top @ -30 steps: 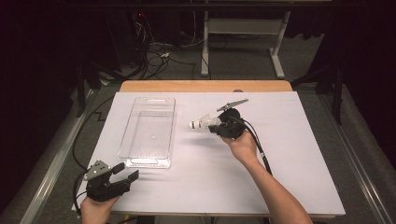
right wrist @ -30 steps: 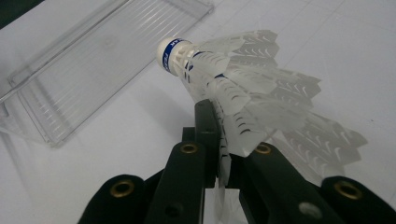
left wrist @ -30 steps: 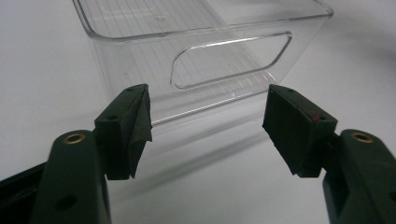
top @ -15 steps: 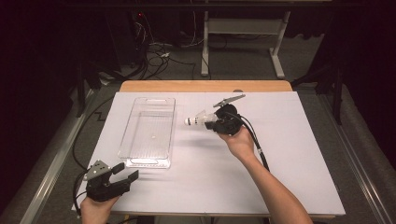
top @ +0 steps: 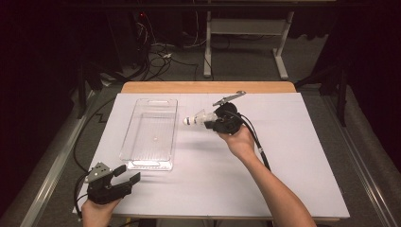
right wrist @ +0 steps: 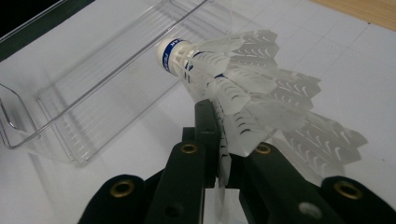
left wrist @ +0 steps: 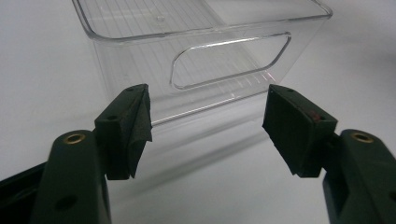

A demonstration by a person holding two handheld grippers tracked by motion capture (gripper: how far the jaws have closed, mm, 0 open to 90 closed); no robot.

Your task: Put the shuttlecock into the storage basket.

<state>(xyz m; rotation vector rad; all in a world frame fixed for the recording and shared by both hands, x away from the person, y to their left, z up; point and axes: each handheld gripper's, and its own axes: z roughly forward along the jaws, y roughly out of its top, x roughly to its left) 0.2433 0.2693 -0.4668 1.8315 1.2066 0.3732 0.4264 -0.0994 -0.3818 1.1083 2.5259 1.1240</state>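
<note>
Right gripper (top: 211, 124) clamps a white shuttlecock (top: 196, 117) by its feather skirt, jaws pinched tight on the feathers, cork end pointing toward the clear plastic bin (top: 150, 134). Shuttlecock is held above the white table sheet (top: 293, 142), just beside the bin's right wall, not inside. Left gripper (top: 126, 173) sits near the bin's near end, jaws spread wide, nothing between them.
</note>
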